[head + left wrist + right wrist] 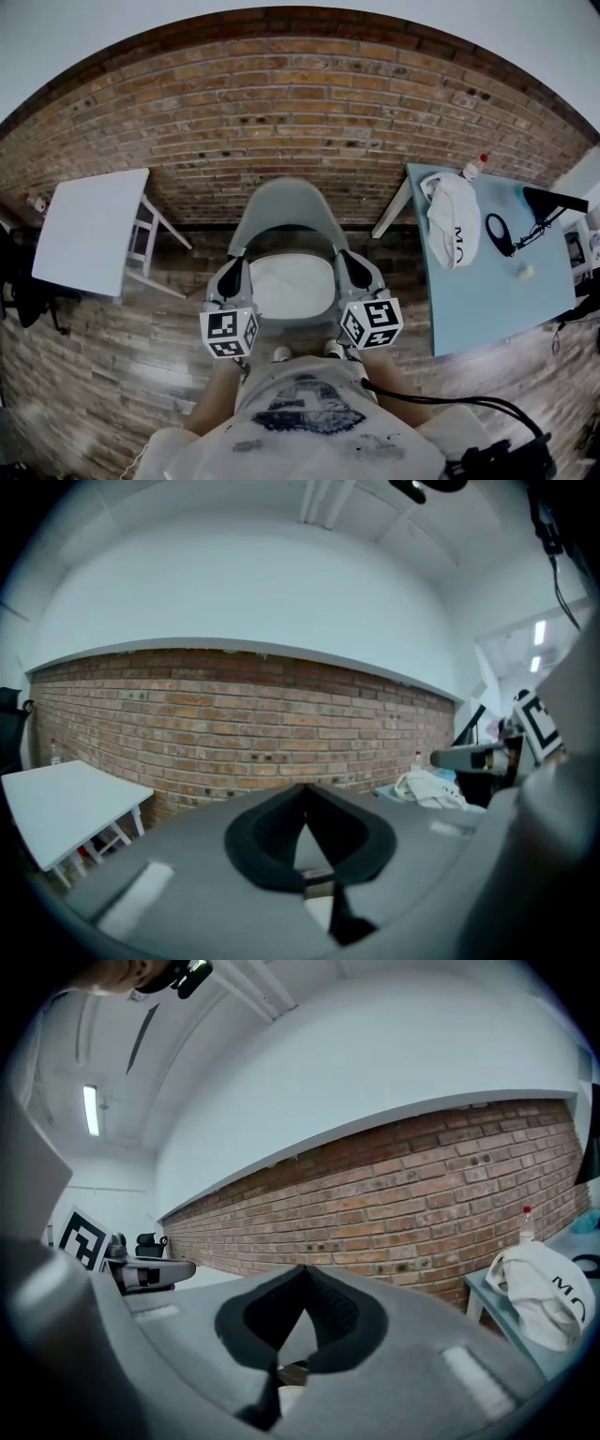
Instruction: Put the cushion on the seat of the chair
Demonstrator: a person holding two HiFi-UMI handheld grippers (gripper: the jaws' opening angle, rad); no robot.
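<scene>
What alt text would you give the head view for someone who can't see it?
From above: the left gripper and right gripper, both shut, flank a white cushion lying on a grey chair. Behind is a brick wall, a white table left, a blue table right.

Workroom, brick wall (300, 112), cluttered table (492, 300)

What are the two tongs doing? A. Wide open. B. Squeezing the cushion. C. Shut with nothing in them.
C: the left tongs and the right tongs each have their tips pressed together with nothing between, and the white cushion lies on the seat of the chair.
</scene>
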